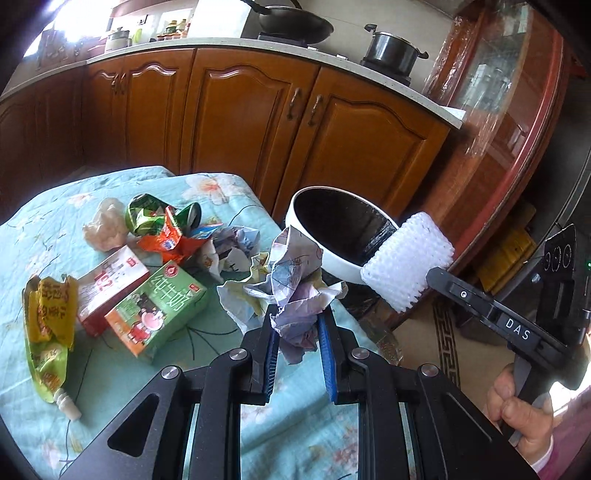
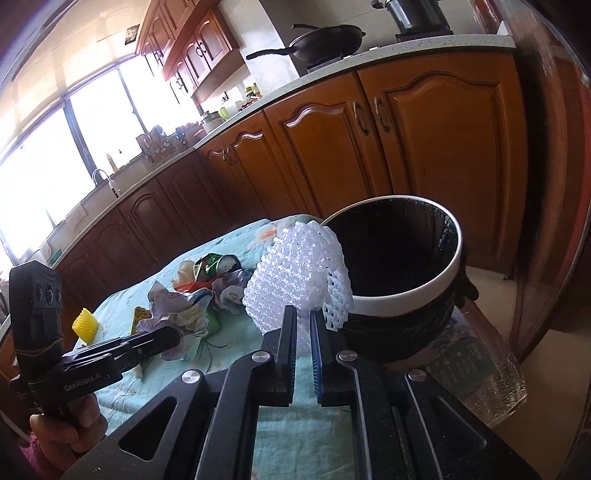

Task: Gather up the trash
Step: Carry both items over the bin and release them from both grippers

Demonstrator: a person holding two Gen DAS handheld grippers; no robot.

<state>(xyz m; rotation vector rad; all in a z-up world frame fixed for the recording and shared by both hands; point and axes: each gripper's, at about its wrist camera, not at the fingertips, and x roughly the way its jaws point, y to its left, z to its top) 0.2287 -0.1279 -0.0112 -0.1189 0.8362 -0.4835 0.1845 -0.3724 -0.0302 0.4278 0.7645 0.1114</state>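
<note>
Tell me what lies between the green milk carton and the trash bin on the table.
In the left wrist view, crumpled paper lies between the green milk carton and the trash bin, plus the wad the left tool holds.

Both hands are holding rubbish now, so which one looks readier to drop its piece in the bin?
The right. Its white foam net sleeve already hangs beside the black-lined white bin's rim; the left's crumpled paper sits farther back.

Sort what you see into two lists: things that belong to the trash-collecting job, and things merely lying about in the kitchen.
Job:
crumpled paper in left tongs
white foam net in right tongs
bin
green milk carton
red carton
crushed can
yellow pouch

Lying about:
wok
pot
tablecloth
</note>
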